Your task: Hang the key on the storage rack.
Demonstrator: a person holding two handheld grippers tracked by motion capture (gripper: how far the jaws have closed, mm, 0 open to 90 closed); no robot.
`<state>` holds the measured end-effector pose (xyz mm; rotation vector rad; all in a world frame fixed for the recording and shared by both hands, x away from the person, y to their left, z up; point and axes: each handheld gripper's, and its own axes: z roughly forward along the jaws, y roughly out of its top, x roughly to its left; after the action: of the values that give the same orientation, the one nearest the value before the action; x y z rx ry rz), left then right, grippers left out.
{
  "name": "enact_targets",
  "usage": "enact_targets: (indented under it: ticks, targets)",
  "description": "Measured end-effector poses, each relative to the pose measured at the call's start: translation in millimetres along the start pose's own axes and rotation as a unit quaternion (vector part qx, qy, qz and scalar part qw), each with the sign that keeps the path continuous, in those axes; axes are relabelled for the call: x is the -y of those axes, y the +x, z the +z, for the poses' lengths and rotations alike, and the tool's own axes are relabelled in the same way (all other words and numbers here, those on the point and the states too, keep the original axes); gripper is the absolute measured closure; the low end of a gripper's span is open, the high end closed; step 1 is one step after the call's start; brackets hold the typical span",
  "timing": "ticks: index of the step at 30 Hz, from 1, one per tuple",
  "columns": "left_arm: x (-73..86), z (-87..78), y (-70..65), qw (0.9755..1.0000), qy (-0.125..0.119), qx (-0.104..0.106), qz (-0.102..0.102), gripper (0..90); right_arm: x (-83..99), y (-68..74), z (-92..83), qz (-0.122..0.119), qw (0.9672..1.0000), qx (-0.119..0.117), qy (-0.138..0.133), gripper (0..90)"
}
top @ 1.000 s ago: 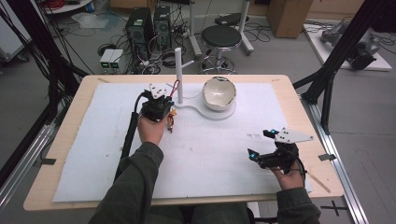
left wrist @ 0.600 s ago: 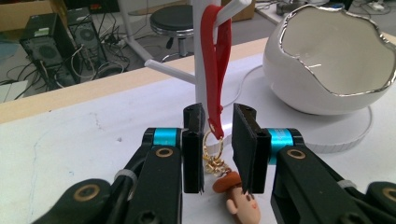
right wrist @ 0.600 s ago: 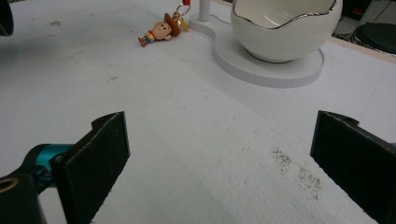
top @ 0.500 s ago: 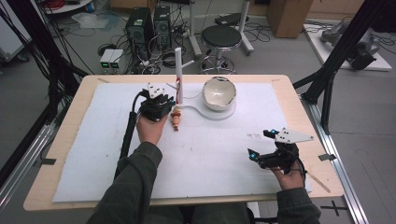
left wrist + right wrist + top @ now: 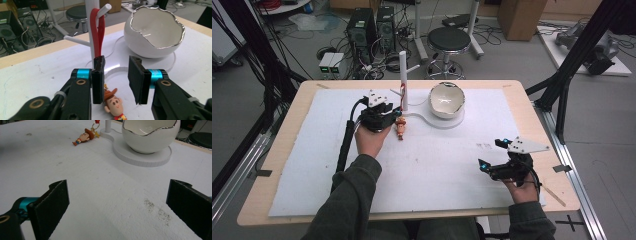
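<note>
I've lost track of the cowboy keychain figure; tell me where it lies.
The cowboy figure lies on the white mat just right of the left gripper, before the white peg stand, left of the egg-shaped bowl.

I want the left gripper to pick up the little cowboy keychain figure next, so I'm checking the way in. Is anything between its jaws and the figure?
Nothing visible blocks it. The left gripper is open, with the cowboy figure on the white mat right below the gap. The red strap on the white stand hangs just beyond the jaws.

Black round stool [image 5: 448, 39], computer towers [image 5: 372, 25], cardboard box [image 5: 522, 17] behind the table
</note>
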<state>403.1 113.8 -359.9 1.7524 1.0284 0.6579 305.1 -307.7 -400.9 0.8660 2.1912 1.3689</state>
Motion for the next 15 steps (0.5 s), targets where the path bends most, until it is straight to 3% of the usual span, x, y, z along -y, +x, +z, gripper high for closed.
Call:
enact_targets:
  ticks: [12, 15]
  targets:
    - [1.0, -15.0, -2.5, 0.9984, 0.000, 0.056, 0.009, 50.4, 2.5, -1.7, -3.9, 0.004, 1.0000, 0.006, -0.004, 3.5]
    - [4.0, -20.5, -1.1, 0.9982, -0.001, 0.058, 0.014, 48.9, 2.8, -1.9, -5.0, 0.009, 0.9999, 0.005, -0.005, 3.5]
